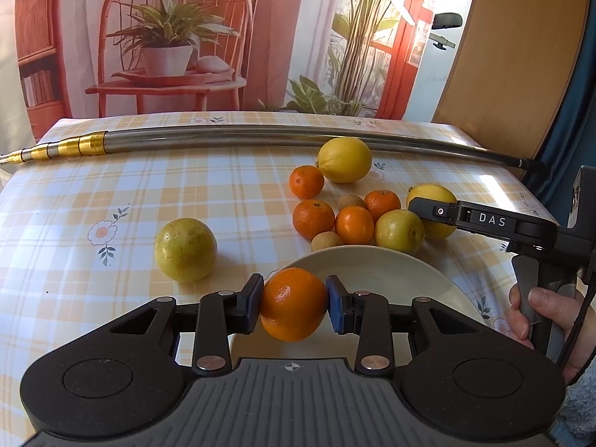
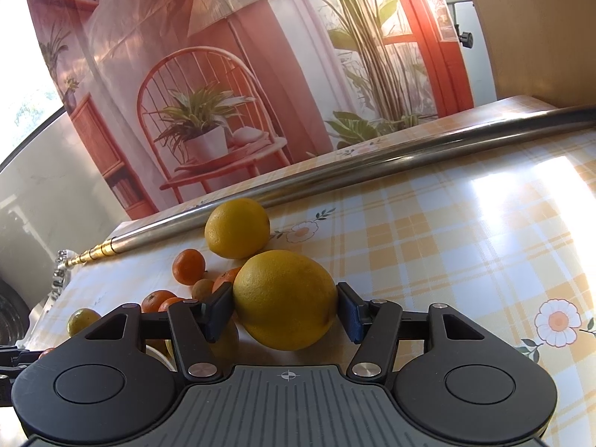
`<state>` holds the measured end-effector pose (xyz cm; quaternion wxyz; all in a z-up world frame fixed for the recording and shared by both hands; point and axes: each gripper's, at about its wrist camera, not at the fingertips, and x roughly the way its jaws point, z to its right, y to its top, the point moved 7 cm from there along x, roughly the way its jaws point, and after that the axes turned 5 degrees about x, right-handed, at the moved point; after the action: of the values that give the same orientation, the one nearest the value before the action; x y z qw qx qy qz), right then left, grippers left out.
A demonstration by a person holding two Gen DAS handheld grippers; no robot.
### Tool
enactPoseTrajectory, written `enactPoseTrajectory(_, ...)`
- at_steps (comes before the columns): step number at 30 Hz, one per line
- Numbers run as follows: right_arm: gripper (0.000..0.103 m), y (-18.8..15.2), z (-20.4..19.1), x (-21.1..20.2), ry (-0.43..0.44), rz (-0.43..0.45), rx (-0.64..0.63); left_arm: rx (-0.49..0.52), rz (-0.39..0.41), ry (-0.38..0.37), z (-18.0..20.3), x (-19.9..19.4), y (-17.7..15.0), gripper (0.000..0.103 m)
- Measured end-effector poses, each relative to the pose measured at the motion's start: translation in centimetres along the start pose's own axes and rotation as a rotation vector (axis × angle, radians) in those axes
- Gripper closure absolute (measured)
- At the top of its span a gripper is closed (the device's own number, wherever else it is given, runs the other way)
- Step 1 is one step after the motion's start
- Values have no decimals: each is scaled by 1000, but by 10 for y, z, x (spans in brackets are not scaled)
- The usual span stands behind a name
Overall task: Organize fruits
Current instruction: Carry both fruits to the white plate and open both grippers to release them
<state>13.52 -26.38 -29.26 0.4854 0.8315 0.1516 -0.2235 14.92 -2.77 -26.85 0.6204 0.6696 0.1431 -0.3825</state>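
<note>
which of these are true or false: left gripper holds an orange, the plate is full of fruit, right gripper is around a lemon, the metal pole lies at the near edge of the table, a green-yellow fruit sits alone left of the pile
1. The left gripper holds an orange. True.
2. The plate is full of fruit. False: no fruit shows lying in it; the held orange is at its near rim.
3. The right gripper is around a lemon. True; the pads sit on both sides of it.
4. The metal pole lies at the near edge of the table. False: it lies along the far edge, behind the fruit.
5. A green-yellow fruit sits alone left of the pile. True.
</note>
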Motion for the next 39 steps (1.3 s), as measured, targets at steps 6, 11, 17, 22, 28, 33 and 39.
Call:
enactPoseTrajectory(6, 48, -2, 5, -7, -35, 9, 17, 3, -3, -14, 3, -5, -3, 65)
enactPoseTrajectory(11, 48, -8, 3, -23, -59, -3, -20, 6, -6, -15, 4, -12, -8, 65)
enactPoseTrajectory(17, 48, -11, -6, -50, -47, -5, -13, -16, -17, -18, 5, -16, -12, 65)
enactPoseTrajectory(22, 48, -14, -20, -69, -21, -8, -17, -29, -29, -5, 4, -23, -18, 65)
enactPoseTrajectory(28, 48, -22, -39, -86, 10, -24, -44, -36, -45, 0, 6, -30, -24, 65)
enactPoseTrajectory(33, 48, -32, -52, -95, 33, -51, -66, -28, -55, -1, 9, -34, -31, 65)
enactPoseTrajectory(39, 48, -47, -64, -101, 44, -88, -86, -28, -60, -3, 11, -36, -36, 65)
